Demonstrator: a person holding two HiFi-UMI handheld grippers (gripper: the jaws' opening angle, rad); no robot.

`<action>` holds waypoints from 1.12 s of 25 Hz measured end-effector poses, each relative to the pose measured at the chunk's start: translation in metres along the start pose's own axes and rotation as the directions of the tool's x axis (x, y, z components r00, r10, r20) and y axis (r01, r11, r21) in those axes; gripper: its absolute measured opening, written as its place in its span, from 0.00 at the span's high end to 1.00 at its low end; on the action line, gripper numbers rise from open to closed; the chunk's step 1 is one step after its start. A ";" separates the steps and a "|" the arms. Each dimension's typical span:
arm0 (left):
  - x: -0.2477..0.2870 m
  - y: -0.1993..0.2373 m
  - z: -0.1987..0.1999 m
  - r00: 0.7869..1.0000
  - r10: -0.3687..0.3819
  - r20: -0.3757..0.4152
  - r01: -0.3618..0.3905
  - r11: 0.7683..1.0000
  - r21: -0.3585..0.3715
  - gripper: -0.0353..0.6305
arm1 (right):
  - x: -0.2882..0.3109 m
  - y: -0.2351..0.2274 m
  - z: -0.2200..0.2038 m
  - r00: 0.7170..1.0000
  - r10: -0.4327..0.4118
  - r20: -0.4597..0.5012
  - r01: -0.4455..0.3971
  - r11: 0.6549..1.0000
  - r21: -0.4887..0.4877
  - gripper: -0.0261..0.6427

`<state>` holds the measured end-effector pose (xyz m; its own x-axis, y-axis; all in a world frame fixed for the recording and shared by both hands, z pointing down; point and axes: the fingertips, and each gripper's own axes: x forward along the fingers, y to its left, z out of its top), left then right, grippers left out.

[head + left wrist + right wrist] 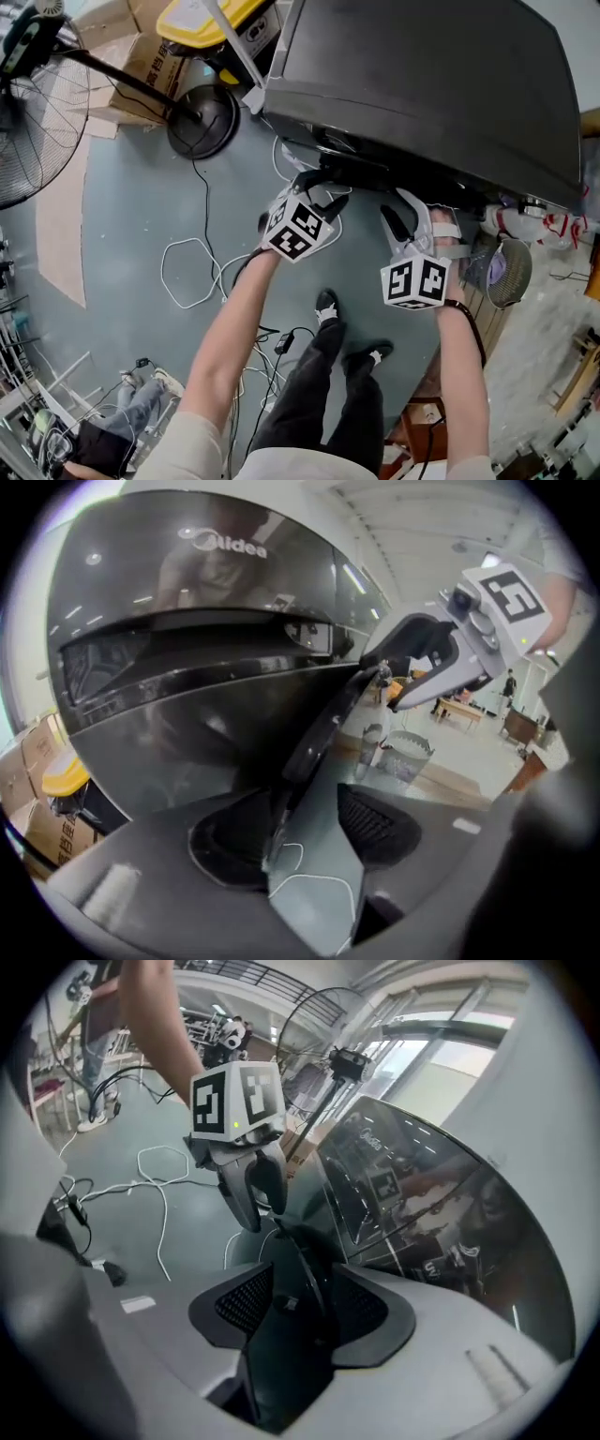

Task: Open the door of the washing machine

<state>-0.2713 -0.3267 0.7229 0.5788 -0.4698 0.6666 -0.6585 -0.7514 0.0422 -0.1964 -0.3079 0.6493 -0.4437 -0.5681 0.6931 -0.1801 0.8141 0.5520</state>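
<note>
Head view: left gripper (323,194) and right gripper (405,214) reach the washer (422,84) front. Both sets of jaws stand apart, left wider, the door rim (319,733) running between each pair, unpinched.

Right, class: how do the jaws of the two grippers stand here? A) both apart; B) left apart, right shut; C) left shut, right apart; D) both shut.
A: each gripper view shows the left gripper and right gripper with jaws apart, by the front edge of the washing machine lid.
</note>
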 end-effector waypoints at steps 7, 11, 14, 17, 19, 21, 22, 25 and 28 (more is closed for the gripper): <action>0.027 0.001 -0.005 0.997 -0.034 -0.063 0.040 0.995 0.090 0.54 | 0.009 -0.005 0.001 0.999 -0.015 -0.035 0.012 0.995 -0.101 0.69; 0.032 -0.003 -0.004 0.996 -0.054 -0.072 0.061 0.993 0.097 0.56 | 0.018 -0.008 0.002 0.998 0.025 -0.062 -0.031 0.995 -0.090 0.69; 0.036 -0.005 -0.003 0.997 -0.054 -0.050 0.057 0.996 0.069 0.57 | 0.024 -0.006 -0.002 0.997 0.049 -0.063 -0.051 0.998 -0.027 0.68; 0.035 -0.006 -0.005 0.998 -0.044 -0.047 0.047 0.996 0.072 0.57 | 0.025 -0.007 -0.001 0.997 0.030 -0.072 -0.032 0.999 -0.018 0.68; 0.035 -0.007 -0.007 0.998 -0.042 -0.052 0.045 0.997 0.067 0.57 | 0.025 -0.006 -0.002 0.997 0.030 -0.077 -0.032 0.999 -0.015 0.69; 0.036 -0.008 -0.009 0.997 -0.042 -0.060 0.045 0.997 0.057 0.57 | 0.025 -0.006 -0.001 0.996 0.027 -0.081 -0.028 1.000 -0.008 0.71; 0.036 -0.008 -0.010 0.997 -0.040 -0.060 0.043 0.998 0.053 0.57 | 0.026 -0.006 -0.001 0.996 0.023 -0.084 -0.024 1.000 -0.007 0.72; 0.036 -0.007 -0.010 0.998 -0.023 -0.056 0.026 0.998 0.052 0.56 | 0.027 -0.007 0.000 0.996 0.018 -0.089 -0.019 1.000 -0.005 0.71; 0.035 -0.006 -0.011 0.998 -0.007 -0.056 0.009 0.999 0.048 0.56 | 0.027 -0.006 0.000 0.996 0.030 -0.088 -0.029 1.000 0.005 0.72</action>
<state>-0.2523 -0.3339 0.7543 0.5554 -0.4384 0.7066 -0.6291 -0.7772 0.0122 -0.2079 -0.3285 0.6648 -0.3703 -0.5521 0.7470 -0.1717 0.8310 0.5291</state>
